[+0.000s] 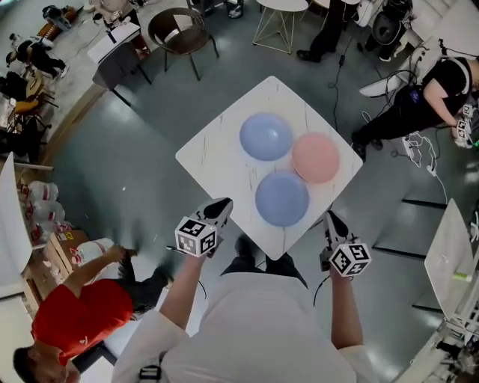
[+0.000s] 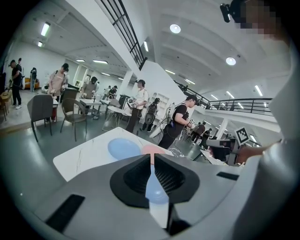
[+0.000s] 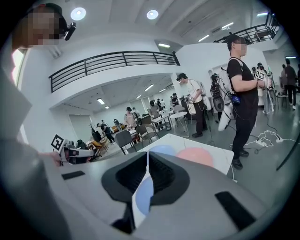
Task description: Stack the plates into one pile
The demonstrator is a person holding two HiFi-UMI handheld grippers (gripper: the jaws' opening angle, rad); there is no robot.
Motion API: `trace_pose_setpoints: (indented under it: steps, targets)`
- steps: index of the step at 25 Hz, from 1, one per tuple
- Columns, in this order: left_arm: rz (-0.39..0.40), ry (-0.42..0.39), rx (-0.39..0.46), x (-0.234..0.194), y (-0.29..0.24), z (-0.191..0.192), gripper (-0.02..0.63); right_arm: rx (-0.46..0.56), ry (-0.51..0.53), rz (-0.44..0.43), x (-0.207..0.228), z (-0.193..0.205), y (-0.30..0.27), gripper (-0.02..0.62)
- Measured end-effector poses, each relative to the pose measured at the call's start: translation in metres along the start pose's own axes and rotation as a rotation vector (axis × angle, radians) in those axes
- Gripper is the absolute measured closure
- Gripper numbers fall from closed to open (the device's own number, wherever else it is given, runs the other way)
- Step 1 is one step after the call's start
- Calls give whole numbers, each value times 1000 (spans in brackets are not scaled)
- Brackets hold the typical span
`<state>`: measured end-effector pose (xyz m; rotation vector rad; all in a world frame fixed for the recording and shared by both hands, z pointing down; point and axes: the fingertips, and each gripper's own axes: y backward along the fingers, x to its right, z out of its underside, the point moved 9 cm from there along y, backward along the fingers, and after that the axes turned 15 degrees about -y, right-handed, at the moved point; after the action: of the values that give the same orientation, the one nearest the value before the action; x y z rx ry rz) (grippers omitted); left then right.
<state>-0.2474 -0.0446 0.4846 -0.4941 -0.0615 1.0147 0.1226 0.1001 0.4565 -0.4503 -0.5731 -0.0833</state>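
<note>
Three plates lie flat and apart on the white square table [image 1: 217,153]: a blue plate [image 1: 266,136] at the far side, a pink plate [image 1: 315,157] to its right, and a second blue plate [image 1: 282,198] nearest me. My left gripper [image 1: 222,203] hovers off the table's near-left edge, shut and empty. My right gripper [image 1: 330,217] is off the near-right edge, also shut with nothing in it. Over the left gripper [image 2: 152,159] I see the far blue plate [image 2: 123,147] and the pink plate [image 2: 152,149]. Past the right gripper [image 3: 147,157] the pink plate [image 3: 201,156] lies on the right.
A person in red [image 1: 82,307] crouches at the lower left, and a person in black [image 1: 426,93] bends at the right among cables. A brown chair [image 1: 179,30] and a small white table [image 1: 281,7] stand beyond. Another white table [image 1: 449,262] is at the right.
</note>
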Motion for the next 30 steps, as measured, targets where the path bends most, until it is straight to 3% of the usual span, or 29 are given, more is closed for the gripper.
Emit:
trace_pose_setpoints:
  steps: [8, 20, 30]
  targets:
    - [-79, 57, 9, 9, -44, -9, 572, -84, 35, -96, 38, -33, -42, 565]
    - [-159, 127, -10, -16, -125, -27, 572, -235, 49, -196, 86, -59, -121, 565]
    - [-217, 195, -111, -52, -192, 4, 571, -324, 22, -234, 113, -50, -168, 565]
